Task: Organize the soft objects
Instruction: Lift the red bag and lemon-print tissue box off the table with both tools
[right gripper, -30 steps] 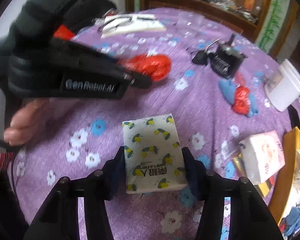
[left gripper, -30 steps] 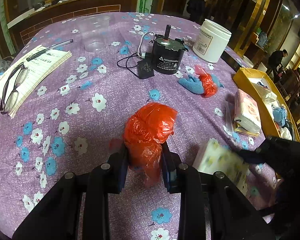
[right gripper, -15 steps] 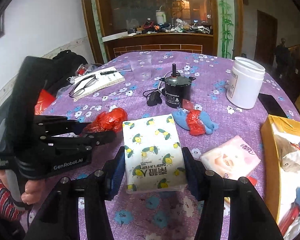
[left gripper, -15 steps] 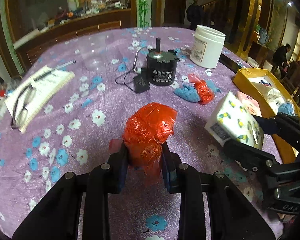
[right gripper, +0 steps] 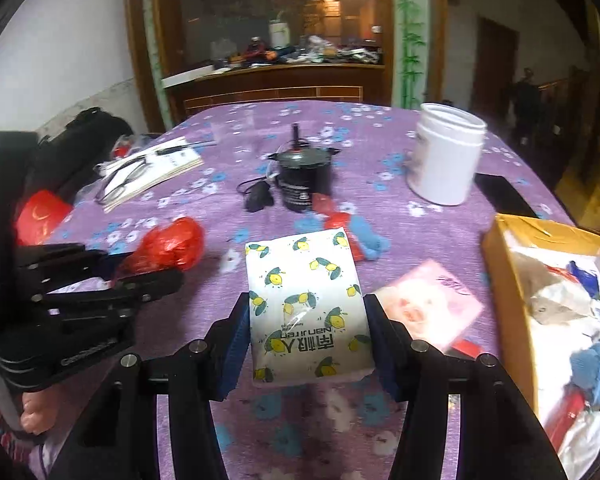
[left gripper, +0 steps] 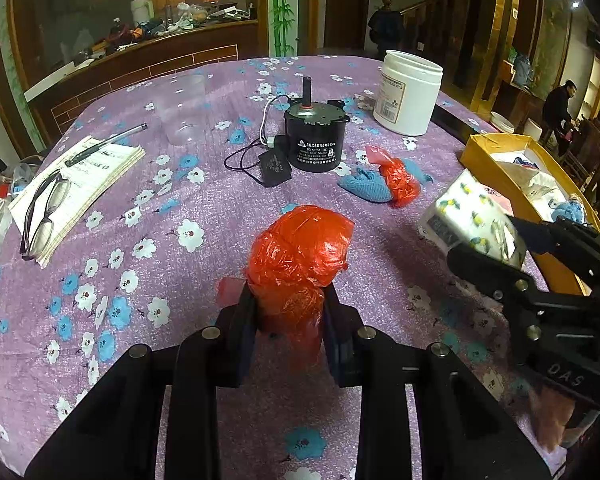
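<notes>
My left gripper (left gripper: 290, 310) is shut on a crumpled red plastic bag (left gripper: 298, 256), held just above the purple flowered tablecloth (left gripper: 140, 208). My right gripper (right gripper: 306, 334) is shut on a white tissue pack with lemon prints (right gripper: 306, 304), lifted over the table; the same tissue pack (left gripper: 474, 216) shows at the right of the left wrist view. A yellow cardboard box (right gripper: 504, 280) with soft items inside stands at the right. A pink tissue pack (right gripper: 428, 304) lies beside it. A blue cloth with a smaller red bag (left gripper: 384, 182) lies mid-table.
A black motor with cable (left gripper: 314, 140) and a white jar (left gripper: 408, 98) stand toward the far side. A notebook with glasses and a pen (left gripper: 68, 184) lies at the left, near a clear plastic cup (left gripper: 182, 110). A person (left gripper: 556, 106) is in the room behind.
The right gripper lifted the lemon tissue pack off the table, rolled level, and moved toward the yellow box. The left gripper keeps its grip on the red bag, tilting slightly.
</notes>
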{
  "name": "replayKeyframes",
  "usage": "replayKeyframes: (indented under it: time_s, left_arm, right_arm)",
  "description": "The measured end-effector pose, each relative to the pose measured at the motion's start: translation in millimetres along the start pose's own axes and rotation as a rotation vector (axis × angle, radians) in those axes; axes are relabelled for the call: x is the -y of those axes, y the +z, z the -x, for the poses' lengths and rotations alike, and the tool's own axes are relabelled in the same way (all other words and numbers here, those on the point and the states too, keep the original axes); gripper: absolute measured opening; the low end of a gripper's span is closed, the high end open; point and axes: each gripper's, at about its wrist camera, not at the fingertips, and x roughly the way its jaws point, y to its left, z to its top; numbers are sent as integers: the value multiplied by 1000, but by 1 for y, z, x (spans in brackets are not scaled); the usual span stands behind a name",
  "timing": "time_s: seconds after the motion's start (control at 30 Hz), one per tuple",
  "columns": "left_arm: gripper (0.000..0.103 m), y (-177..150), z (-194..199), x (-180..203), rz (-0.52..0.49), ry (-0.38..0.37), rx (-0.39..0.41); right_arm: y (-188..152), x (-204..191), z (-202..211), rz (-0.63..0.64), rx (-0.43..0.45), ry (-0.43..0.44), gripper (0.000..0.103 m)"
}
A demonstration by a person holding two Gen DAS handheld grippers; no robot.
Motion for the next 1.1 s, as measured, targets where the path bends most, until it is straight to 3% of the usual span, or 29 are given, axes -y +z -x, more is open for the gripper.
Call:
replayKeyframes:
  time_s: [0.17, 0.73, 1.1]
  left_arm:
    - [26, 0, 0, 0, -1, -1, -2]
    - [26, -1, -1, 0, -4, 22, 2]
    - [26, -1, 8, 6, -34, 109, 66]
  right_arm:
    - [-2, -5, -6, 46, -38, -15, 55]
    - [-4, -11, 1, 76, -10, -51, 56]
    - [-2, -7, 10, 54, 40, -47, 56]
